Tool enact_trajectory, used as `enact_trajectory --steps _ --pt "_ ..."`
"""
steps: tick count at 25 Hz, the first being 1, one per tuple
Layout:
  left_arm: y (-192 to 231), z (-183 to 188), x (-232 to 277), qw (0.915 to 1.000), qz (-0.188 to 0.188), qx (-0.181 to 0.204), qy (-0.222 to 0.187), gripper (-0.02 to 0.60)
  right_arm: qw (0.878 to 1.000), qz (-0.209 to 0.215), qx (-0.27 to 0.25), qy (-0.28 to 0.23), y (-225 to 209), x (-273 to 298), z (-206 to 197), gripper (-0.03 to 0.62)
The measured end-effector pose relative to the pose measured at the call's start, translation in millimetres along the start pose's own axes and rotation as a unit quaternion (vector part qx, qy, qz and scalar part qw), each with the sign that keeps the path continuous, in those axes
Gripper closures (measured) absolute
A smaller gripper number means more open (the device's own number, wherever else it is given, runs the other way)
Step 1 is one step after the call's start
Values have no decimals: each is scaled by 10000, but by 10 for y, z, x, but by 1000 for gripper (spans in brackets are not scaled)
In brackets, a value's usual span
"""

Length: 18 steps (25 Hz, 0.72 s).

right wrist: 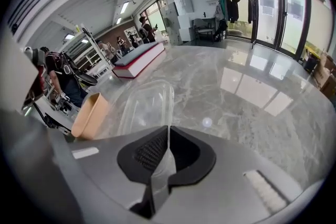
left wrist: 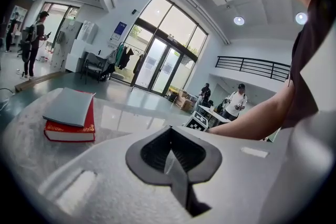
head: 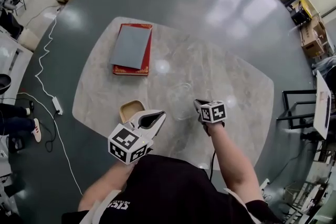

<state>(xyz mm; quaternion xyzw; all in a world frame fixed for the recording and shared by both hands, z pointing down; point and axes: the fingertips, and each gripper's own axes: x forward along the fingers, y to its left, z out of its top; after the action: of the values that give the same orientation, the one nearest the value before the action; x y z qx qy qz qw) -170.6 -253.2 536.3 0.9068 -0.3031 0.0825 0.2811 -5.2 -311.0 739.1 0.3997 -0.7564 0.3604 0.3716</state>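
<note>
**Clear tub pinched at its rim on a marble table**

On the marble table (head: 231,86), near its front edge: a clear plastic tub (right wrist: 144,105). Clamped tight on the tub's near rim: the right gripper (right wrist: 167,136). Just left of the tub, a small tan dish (head: 131,110). Beside the dish, raised off the tabletop: the left gripper (left wrist: 169,139), pressed together on nothing. Farther back on the left, well apart from the tub: a grey book (head: 130,45) stacked on a red book (head: 131,69).
</note>
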Motion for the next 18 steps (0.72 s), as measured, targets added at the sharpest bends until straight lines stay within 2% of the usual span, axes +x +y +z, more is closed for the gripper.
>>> enact_trajectory --steps 8,18 --pt "-490 160 132 9990 289 268 -187 578 9942 546 188 -907 -88 -750 102 580" --pt "-946 451 336 9963 412 671 -349 578 9724 916 359 -2115 -244 -1949 97 580"
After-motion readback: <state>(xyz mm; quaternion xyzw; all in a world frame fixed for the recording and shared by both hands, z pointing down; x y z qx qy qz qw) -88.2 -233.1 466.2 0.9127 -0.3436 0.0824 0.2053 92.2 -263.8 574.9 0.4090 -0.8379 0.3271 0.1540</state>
